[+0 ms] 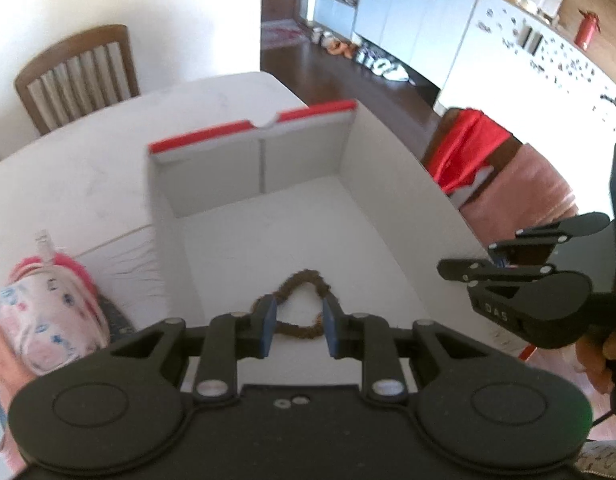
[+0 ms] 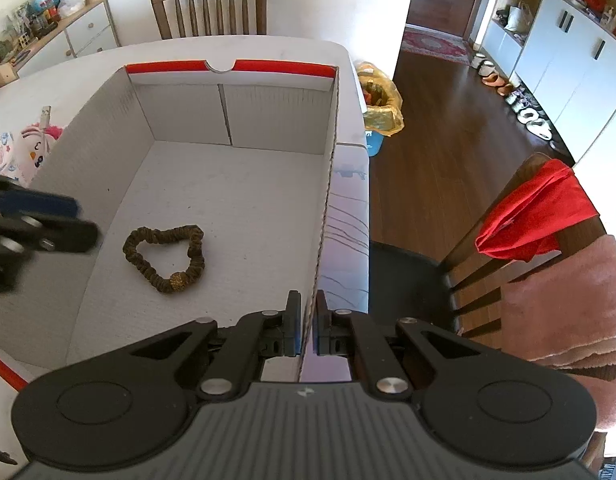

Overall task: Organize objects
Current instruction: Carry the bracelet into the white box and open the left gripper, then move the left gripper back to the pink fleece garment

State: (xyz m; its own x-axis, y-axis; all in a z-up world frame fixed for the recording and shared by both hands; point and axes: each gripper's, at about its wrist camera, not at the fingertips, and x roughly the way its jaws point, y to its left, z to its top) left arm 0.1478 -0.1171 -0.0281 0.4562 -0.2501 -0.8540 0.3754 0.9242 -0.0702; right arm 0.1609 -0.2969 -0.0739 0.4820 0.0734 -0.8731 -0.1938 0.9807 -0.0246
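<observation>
A brown scrunchie (image 1: 303, 278) (image 2: 195, 252) lies flat on the floor of an open white cardboard box (image 1: 308, 148) (image 2: 267, 116) with a red-trimmed far flap. My left gripper (image 1: 299, 308) (image 2: 85, 220) hovers above the scrunchie, over the box's near left part. Its blue pads stand apart with nothing between them. My right gripper (image 2: 306, 304) (image 1: 468, 258) is shut on the box's right wall, whose cardboard edge runs between the pads at the near corner.
The box stands on a white table (image 1: 87, 160). A pink patterned pouch and plush (image 1: 51, 312) (image 2: 31, 148) lie left of the box. A wooden chair (image 2: 209, 4) stands behind the table. Another chair holding red cloth (image 2: 536, 212) is at the right, and a yellow-bagged bin (image 2: 380, 104) stands past the table's corner.
</observation>
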